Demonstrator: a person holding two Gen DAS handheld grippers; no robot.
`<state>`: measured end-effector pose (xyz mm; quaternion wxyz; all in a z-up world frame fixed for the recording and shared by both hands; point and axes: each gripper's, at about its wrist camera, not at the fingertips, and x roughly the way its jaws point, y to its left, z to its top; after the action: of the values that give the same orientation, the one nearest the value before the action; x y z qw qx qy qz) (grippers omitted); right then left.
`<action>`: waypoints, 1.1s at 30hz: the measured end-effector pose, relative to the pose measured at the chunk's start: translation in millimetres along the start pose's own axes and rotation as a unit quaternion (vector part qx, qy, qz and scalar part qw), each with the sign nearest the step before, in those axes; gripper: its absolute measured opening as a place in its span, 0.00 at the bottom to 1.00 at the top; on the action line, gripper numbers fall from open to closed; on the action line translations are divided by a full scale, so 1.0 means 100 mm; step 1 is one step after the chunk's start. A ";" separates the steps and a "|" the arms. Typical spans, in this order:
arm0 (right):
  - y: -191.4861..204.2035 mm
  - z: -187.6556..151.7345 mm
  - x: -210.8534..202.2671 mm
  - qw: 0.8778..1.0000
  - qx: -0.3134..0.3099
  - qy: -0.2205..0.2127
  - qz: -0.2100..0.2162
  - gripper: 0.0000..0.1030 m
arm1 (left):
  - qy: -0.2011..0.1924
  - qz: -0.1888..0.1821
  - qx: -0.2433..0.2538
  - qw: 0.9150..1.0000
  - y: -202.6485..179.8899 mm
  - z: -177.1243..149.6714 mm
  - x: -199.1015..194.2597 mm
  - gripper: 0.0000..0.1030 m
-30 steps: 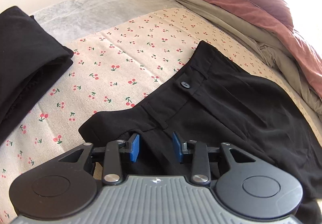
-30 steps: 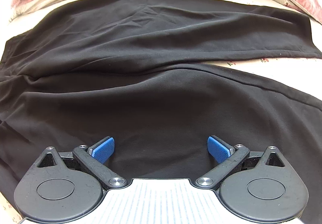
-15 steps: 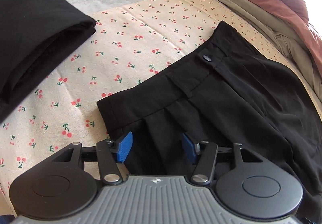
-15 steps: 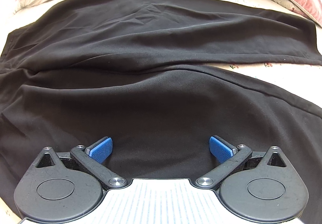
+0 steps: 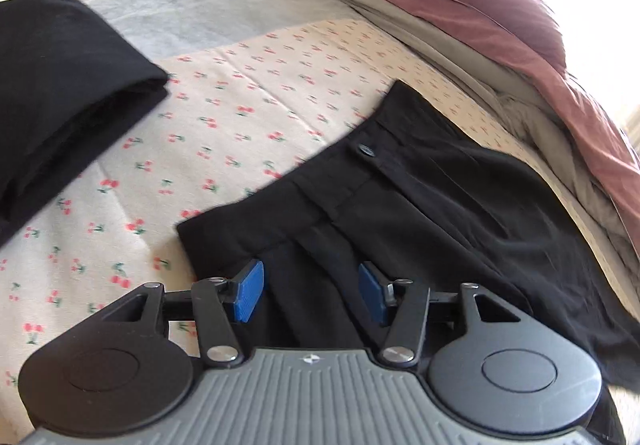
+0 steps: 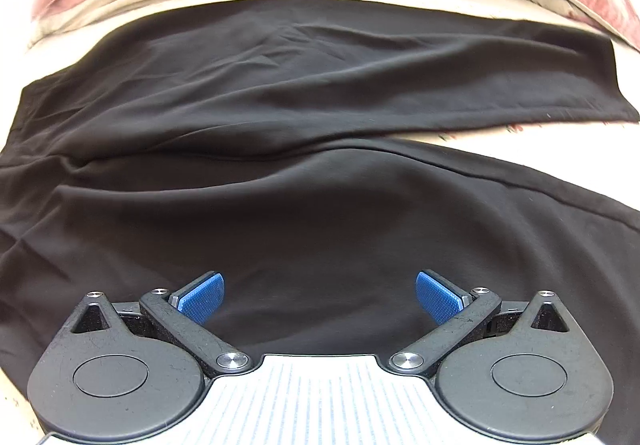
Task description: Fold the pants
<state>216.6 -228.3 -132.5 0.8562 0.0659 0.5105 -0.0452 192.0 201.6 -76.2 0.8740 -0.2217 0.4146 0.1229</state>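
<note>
I work over a bed (image 5: 248, 113) spread with a cream cherry-print sheet (image 5: 224, 133). On it lie the black pants (image 5: 420, 205), waistband and button facing me, both legs stretched flat and side by side. A folded black garment (image 5: 60, 93) rests well apart at the left. A bunched maroon-and-olive duvet (image 5: 480, 13) lines the far edge.

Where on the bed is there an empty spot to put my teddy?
The cherry-print sheet is bare between the folded black pile and the pants' waistband. A thin bare strip shows between the two pant legs. Along the far side it is crowded with the bunched red and beige duvet.
</note>
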 end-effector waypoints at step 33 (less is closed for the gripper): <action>-2.53 -0.16 0.02 0.955 0.248 -0.032 -0.158 1.00 | 0.026 0.081 0.091 0.992 -0.47 -0.06 0.63 0.64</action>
<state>167.5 -475.2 -158.5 0.8104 0.1937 0.4597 -0.3071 246.2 159.3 -115.2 0.8666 -0.1102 0.4635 0.1487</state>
